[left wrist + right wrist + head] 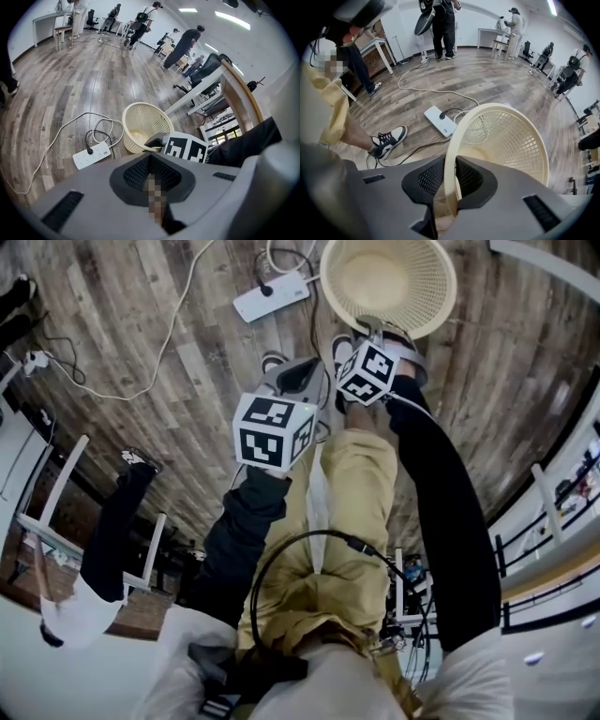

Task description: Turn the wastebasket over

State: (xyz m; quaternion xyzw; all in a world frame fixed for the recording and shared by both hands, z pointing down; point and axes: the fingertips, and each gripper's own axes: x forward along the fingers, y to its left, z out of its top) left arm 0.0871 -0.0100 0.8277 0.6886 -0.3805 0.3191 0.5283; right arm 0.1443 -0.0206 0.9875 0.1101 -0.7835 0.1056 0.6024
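Two hand-held grippers reach down over a wood-plank floor [141, 352], in front of the wearer's tan trousers [352, 521]. The right gripper [451, 180] is pinched on the near rim of the cream mesh wastebasket [511, 136]: in the right gripper view the thin plastic rim runs straight down between its two dark pads, which press on it from either side. In the head view this gripper [375, 329] meets the wastebasket [441, 287] at the edge closest to the person, and the basket's open mouth faces up, its solid bottom visible inside. Whether the basket rests fully on the floor cannot be told. The left gripper [298, 379] hangs beside the right one, a little nearer the person and clear of the basket; in the left gripper view its jaws [151, 176] are pressed together with nothing between them. A white power strip [272, 296] with a black plug lies on the floor just beside the basket, a white cable [178, 315] trailing off from it. A black-and-white sneaker [386, 140] stands near the strip.
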